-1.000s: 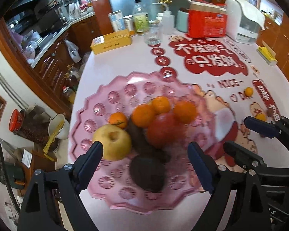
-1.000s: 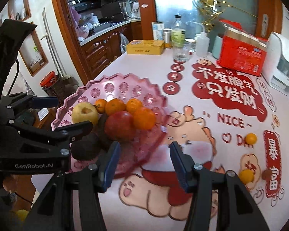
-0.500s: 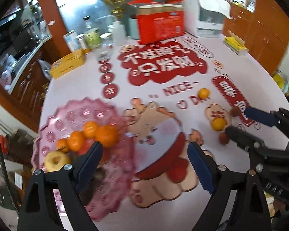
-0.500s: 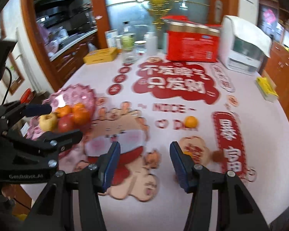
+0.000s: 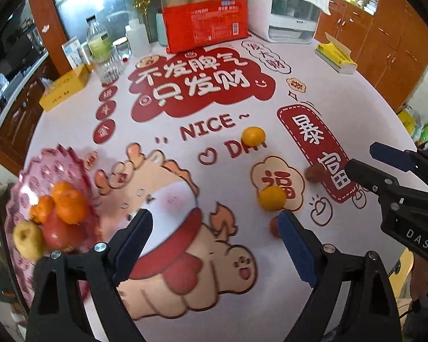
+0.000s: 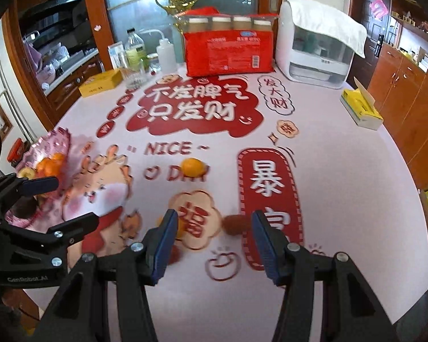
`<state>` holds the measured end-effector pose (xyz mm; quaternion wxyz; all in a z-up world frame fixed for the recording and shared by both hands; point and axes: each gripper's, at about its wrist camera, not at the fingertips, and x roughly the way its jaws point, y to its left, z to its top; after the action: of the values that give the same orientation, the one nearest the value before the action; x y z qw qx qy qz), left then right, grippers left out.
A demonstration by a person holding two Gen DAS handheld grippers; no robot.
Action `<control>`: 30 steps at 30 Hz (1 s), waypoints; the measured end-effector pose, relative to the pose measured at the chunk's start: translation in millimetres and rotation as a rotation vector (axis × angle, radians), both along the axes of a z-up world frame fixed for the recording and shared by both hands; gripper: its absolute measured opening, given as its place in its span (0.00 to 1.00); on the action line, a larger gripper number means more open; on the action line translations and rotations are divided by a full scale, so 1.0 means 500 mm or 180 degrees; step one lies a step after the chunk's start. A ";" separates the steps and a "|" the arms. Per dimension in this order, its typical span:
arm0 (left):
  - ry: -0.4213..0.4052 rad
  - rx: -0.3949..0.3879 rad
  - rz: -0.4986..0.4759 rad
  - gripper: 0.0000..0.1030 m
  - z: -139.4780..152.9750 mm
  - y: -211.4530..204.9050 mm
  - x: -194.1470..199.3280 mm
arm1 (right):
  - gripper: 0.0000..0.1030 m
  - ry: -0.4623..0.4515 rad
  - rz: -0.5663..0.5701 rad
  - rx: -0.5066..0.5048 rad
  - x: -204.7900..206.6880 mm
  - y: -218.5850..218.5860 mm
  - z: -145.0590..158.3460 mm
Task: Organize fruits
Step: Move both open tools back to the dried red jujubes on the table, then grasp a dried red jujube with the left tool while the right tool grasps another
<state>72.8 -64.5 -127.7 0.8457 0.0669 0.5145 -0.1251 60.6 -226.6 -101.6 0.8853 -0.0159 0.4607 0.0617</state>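
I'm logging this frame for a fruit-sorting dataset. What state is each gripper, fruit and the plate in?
left gripper: open, empty
right gripper: open, empty
pink plate: holds piled fruit
far orange: loose on table
near orange: loose on table
brown fruit: loose, ahead of the right gripper
small red fruit: loose, partly hidden by left finger

Your table (image 6: 342, 171) wears a smooth, faintly glossy printed cover in white and red. The fruit plate (image 5: 37, 171) looks like translucent pink plastic with a shiny moulded pattern. Your oranges (image 5: 253, 136) have a glossy, finely pebbled peel; the small brown fruit (image 6: 233, 224) looks rough and matt. Each tool (image 6: 212, 242) is matt black plastic with metal screws and dull blue pads (image 6: 165, 245). The red drinks pack (image 6: 228, 54) is shiny film, the cabinets (image 6: 399, 85) polished wood, the towel (image 6: 328, 20) soft white cloth
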 end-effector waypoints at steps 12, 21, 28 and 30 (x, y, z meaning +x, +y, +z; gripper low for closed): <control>0.0322 -0.0069 0.0280 0.86 -0.104 -0.073 0.004 | 0.52 0.0277 0.0179 0.0031 0.045 -0.075 -0.097; 0.0441 -0.0138 0.0378 0.86 -0.148 -0.103 0.013 | 0.52 0.0401 0.0308 0.0124 0.067 -0.084 -0.144; 0.0521 -0.0248 0.0415 0.86 -0.170 -0.110 0.015 | 0.52 0.0446 0.0434 0.0159 0.080 -0.077 -0.162; 0.0528 -0.0291 0.0434 0.82 -0.173 -0.110 0.016 | 0.52 0.0448 0.0457 0.0163 0.084 -0.074 -0.165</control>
<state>81.0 -119.5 -214.0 0.8089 -0.0175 0.5798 -0.0957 102.7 -263.7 -184.2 0.8441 -0.0219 0.5177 0.1377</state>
